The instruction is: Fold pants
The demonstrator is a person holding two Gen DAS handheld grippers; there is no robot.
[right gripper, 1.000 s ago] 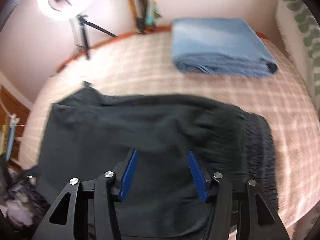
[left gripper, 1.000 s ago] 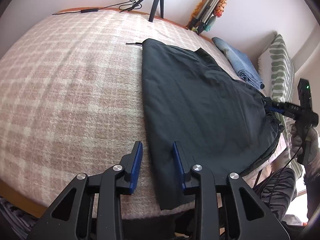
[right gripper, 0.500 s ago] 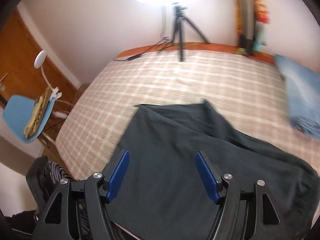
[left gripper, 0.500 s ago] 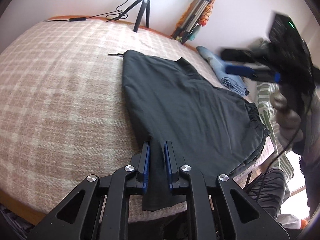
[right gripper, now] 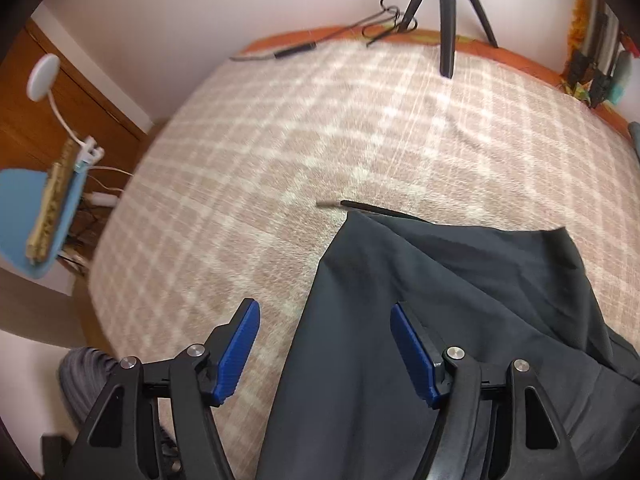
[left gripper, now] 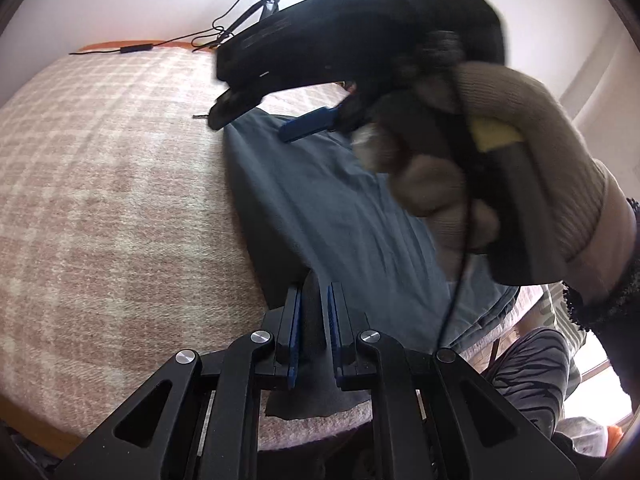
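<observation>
Pants (left gripper: 332, 216), dark grey, spread flat on the bed (left gripper: 112, 208), which is covered in a pink and cream checked blanket. One edge of the garment runs from the near edge of the bed toward its middle; the far end shows a corner (right gripper: 352, 220) with a thin dark cord (right gripper: 360, 208) trailing from it onto the blanket.

Left gripper (left gripper: 314, 320), black frame with blue pads, at the near edge of the bed: pressed together on a raised fold of the pants' edge, the dark cloth standing between the two pads.

Right gripper (right gripper: 326, 354), same build: fingers spread wide, nothing between them. In the right wrist view it hangs above the left-hand edge of the pants, one pad over the bare blanket, the other over the cloth; contact with the fabric cannot be told. In the left wrist view the same gripper (left gripper: 260, 108) crosses the upper frame, blurred, held by a hand in a beige glove (left gripper: 500, 168), with one blue pad (left gripper: 308, 124) over the far part of the pants.

Tripod (right gripper: 448, 12), black, standing at the far edge of the bed against a pale wall, with a black cable (right gripper: 296, 50) lying along that edge.

Chair (right gripper: 36, 220), blue, off the left side of the bed, beside a wooden door; a white lamp (right gripper: 42, 78) above it.
</observation>
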